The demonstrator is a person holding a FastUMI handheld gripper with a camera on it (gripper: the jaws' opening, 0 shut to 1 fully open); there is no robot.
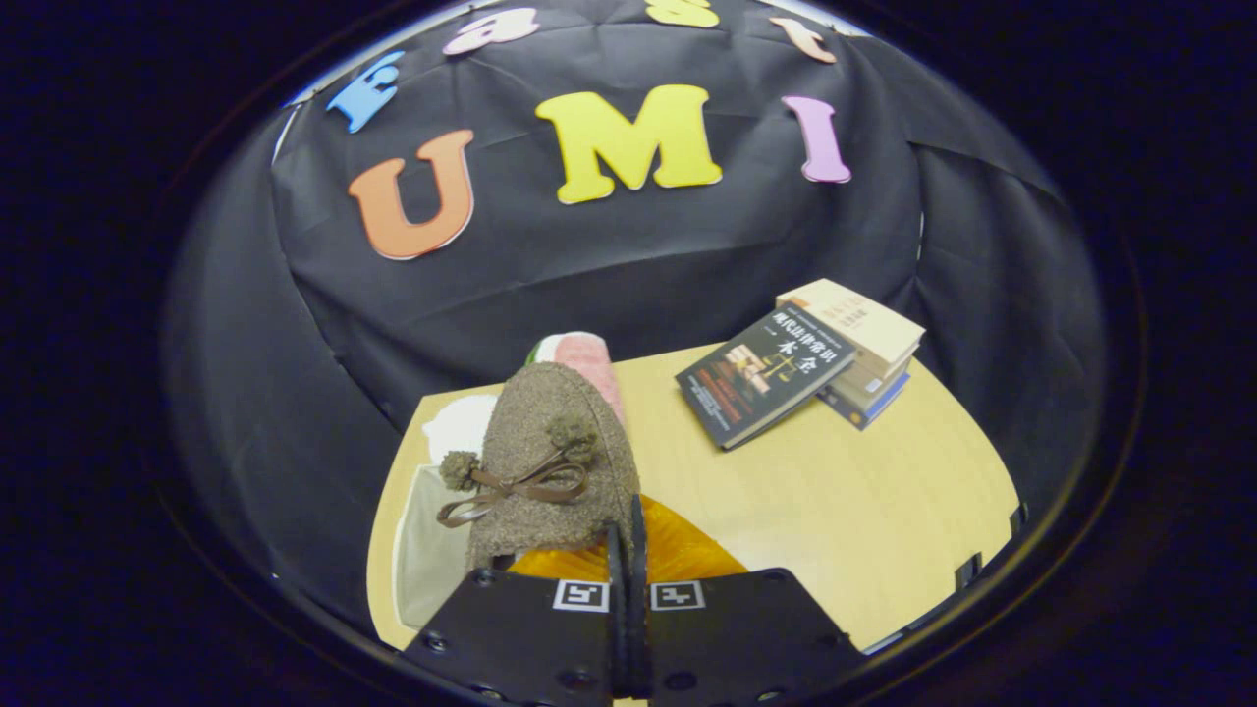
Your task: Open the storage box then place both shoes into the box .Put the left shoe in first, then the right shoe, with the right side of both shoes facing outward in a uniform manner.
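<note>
Claw (628, 550) clenched on fuzzy brown shoe's (550, 462) rim, orange lining, pompom bow.

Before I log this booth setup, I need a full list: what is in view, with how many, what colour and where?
Shoe: one, brown fuzzy with a bow and pompoms, orange lining, held just ahead of the tool.
Second shoe: one, pink and green, beyond the first.
Storage box: one, whitish, beside the held shoe.
Books: a stack, dark one leaning on it, far side of the table.
Table: one, light wood.
Tool: fingers closed on the brown shoe's rim.
</note>
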